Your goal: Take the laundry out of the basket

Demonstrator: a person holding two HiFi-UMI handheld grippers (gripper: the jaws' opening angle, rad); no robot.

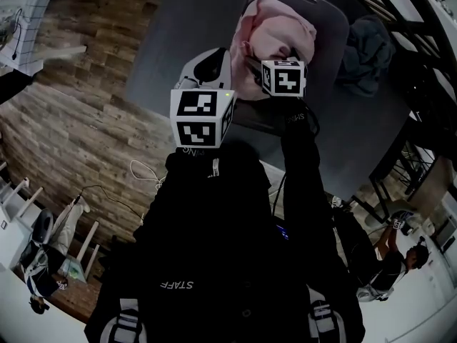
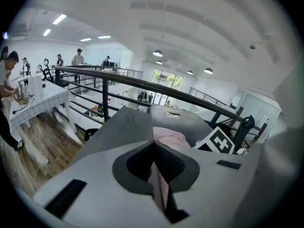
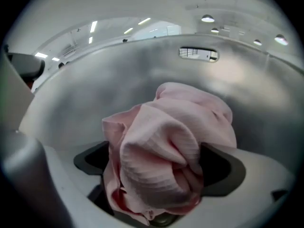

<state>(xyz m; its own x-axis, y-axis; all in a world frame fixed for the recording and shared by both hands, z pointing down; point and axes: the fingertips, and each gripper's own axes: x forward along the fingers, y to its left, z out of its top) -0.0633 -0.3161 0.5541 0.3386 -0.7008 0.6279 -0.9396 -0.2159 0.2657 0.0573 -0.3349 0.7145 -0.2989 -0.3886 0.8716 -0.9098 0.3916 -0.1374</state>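
My right gripper [image 3: 159, 163] has its jaws wide apart, released, and the pink cloth [image 3: 166, 137] sits as a crumpled bundle in the gap between them. The bundle fills most of this gap. On its one side it reaches the dark pad, and on the other side a part of the pad is free, so nothing is pressed. The cloth also rises above and beyond the jaw tips. Behind it, ahead of these jaws, curves the grey wall of the basket [image 3: 118, 80], with a handle slot [image 3: 198, 54] high up in it.

My left gripper [image 2: 155, 151] is clenched. Its two pads meet in one narrow line, and a thin fold of the same pink cloth is pinched in this line. More of the cloth lies just beyond the tips, inside the basket.

From the head view, both grippers point forward and down, side by side. The basket stands on a grey table [image 1: 186, 34], and a blue-grey cloth [image 1: 368, 48] lies on the table to the right of my right jaws, outside the basket.
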